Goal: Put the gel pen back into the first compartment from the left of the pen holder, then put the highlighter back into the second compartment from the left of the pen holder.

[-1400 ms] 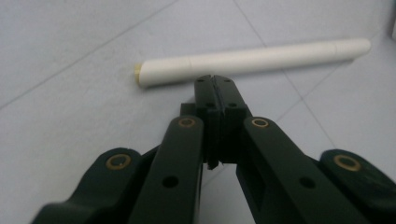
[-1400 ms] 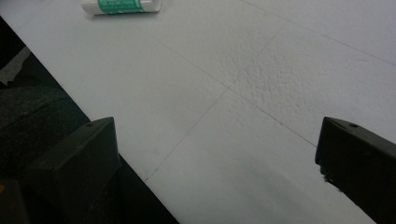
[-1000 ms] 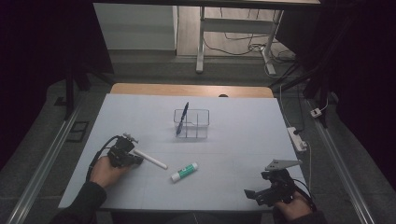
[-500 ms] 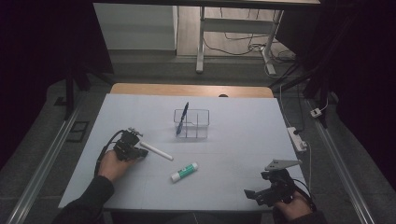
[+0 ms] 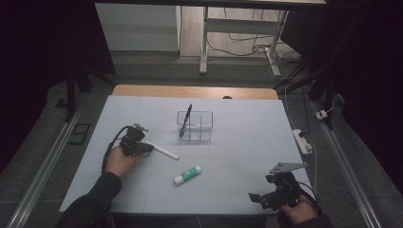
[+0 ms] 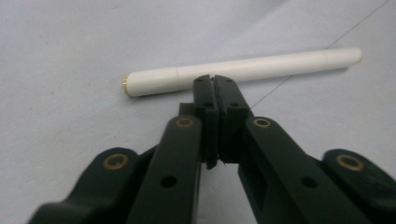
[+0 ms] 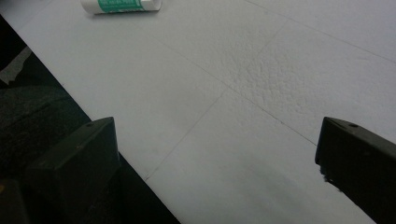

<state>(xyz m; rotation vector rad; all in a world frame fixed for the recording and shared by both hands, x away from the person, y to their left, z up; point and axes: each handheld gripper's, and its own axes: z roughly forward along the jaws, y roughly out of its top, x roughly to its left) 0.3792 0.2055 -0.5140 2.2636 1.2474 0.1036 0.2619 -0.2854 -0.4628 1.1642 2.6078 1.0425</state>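
The pale tabletop (image 5: 247, 142) carried a clear divided holder (image 5: 195, 126) with a blue pen (image 5: 185, 120) leaning in it. The left claw (image 6: 215, 80) was clamped on a white pen (image 6: 243, 70), which jutted toward the holder. The right claw (image 7: 215, 154) stood apart, empty. A glue stick (image 5: 187, 175) lay between them.

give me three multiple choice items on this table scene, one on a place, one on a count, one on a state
1. Where is the blue pen?
A. standing in the clear organiser
B. flat on the table
C. in the right gripper

2. How many things lie loose on the white table outside the organiser?
A. one
B. two
C. four

3. How do the left gripper jaws stand?
A. wide open
B. shut on the white pen
C. shut on the glue stick

A: the pen leans in a compartment.
B: white pen and glue stick.
B: tips pinch its barrel.
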